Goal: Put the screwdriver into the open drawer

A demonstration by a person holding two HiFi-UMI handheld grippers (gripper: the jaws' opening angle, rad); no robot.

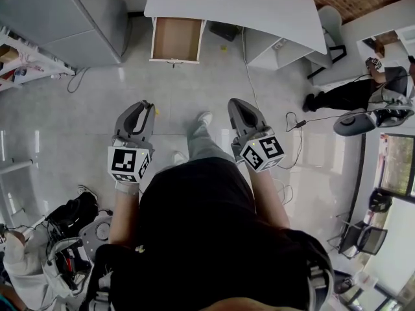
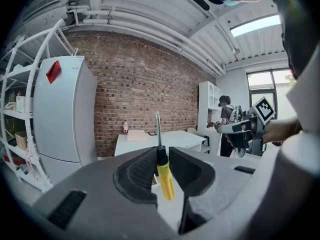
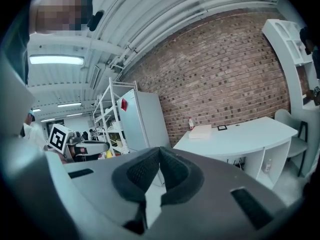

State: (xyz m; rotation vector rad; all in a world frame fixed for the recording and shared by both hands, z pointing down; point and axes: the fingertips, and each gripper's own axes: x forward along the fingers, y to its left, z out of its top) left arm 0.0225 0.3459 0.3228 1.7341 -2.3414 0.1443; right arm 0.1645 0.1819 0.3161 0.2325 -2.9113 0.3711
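Yellow-handled screwdriver (image 2: 165, 178) with a black collar and a slim metal shaft sits pinched between the jaws of the left gripper (image 2: 161, 155), its shaft sticking out past the jaw tips. The right gripper (image 3: 159, 151) is clenched on nothing, pads touching. The open wood-lined drawer (image 1: 176, 39) juts from under the white counter (image 1: 240, 5), well ahead of both grippers.

A lab or workshop room: ahead of the left claw (image 2: 160, 159) stand a bare brick wall (image 2: 140, 84), a white desk (image 2: 167, 139), a fridge (image 2: 62, 114) and open shelves (image 2: 19, 104).
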